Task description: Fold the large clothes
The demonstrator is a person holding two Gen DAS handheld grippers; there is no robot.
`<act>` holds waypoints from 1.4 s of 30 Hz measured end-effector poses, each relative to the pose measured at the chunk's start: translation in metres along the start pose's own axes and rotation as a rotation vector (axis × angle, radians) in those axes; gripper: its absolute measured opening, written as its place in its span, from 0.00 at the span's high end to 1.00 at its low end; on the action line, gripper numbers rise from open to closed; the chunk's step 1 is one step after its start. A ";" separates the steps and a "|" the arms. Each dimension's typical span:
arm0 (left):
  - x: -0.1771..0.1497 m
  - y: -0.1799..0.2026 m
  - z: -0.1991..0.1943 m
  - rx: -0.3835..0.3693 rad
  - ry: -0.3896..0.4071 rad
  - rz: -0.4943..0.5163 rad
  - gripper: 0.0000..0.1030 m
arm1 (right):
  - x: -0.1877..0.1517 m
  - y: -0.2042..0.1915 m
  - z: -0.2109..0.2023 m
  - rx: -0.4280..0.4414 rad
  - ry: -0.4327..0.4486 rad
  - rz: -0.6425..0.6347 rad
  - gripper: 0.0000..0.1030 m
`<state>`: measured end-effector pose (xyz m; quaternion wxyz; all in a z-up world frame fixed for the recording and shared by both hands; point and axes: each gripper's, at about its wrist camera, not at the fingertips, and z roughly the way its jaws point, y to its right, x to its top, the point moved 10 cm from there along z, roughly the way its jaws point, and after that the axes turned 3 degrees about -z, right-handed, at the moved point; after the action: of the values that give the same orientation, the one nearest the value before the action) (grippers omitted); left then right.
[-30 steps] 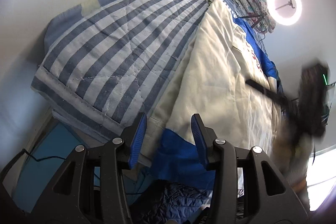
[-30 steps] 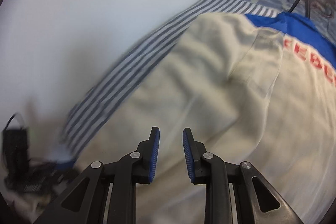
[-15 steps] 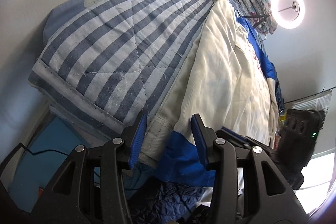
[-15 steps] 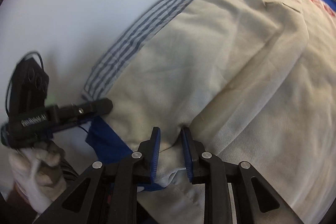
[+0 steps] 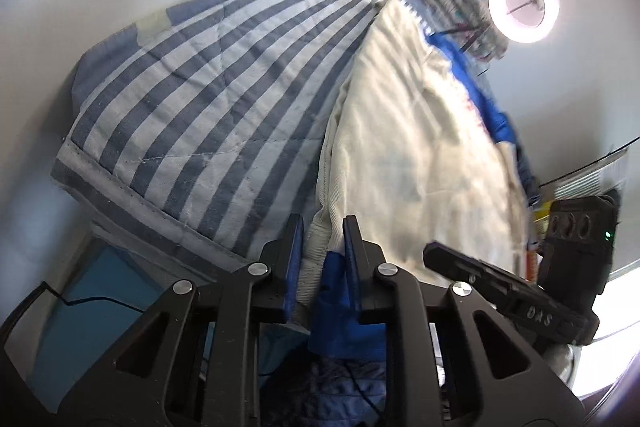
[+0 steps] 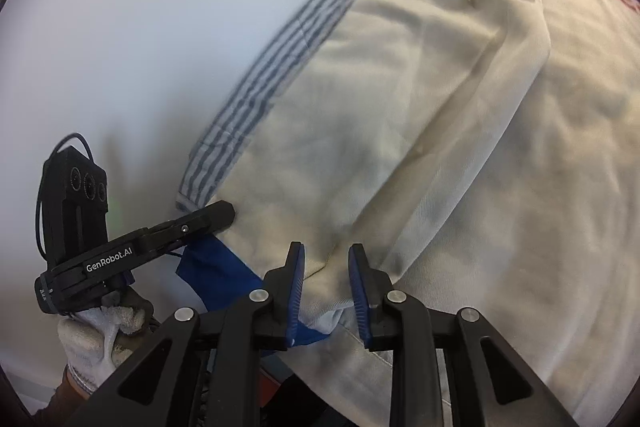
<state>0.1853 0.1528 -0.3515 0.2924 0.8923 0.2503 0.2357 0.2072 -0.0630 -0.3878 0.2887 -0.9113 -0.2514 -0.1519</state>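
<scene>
I have the left hand-held gripper [image 5: 320, 247] clamped on the cream-and-blue cotton garment's [image 5: 420, 155] hem at the striped bed's [image 5: 208, 107] near edge. The right hand-held gripper [image 6: 326, 281] straddles the hem, jaws apart, to pair the corners for folding.

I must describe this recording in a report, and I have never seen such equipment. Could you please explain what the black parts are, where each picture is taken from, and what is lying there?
There is no robot here. A person holds a black two-finger tool in each hand, and each tool carries a wide-angle camera that looks along its fingers. One picture comes from the left tool, the other from the right tool. Each view also shows the other tool at its side, and the right view shows a gloved hand. A cream and blue garment lies on a striped quilt. The left tool is shut on the garment's hem. The right tool has a cream fold between its fingers; whether it pinches, I cannot tell. A ring lamp shines behind.
</scene>
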 end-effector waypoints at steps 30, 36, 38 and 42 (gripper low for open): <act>0.004 0.027 -0.005 0.066 0.077 0.145 0.33 | 0.100 -0.004 0.082 -0.347 -0.150 -0.077 0.96; -0.008 0.023 0.015 0.062 -0.020 0.131 0.74 | 0.098 0.004 0.062 -0.259 -0.092 -0.025 0.97; -0.011 0.033 0.011 0.052 -0.004 0.157 0.80 | 0.096 0.013 0.051 -0.234 -0.074 -0.003 0.97; -0.016 0.060 -0.001 0.067 0.047 0.258 0.85 | 0.099 0.022 0.029 -0.161 -0.020 0.066 0.97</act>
<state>0.1910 0.1019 -0.3165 0.2238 0.9206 0.1480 0.2837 0.3047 -0.0242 -0.3791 0.2170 -0.9408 -0.2109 -0.1528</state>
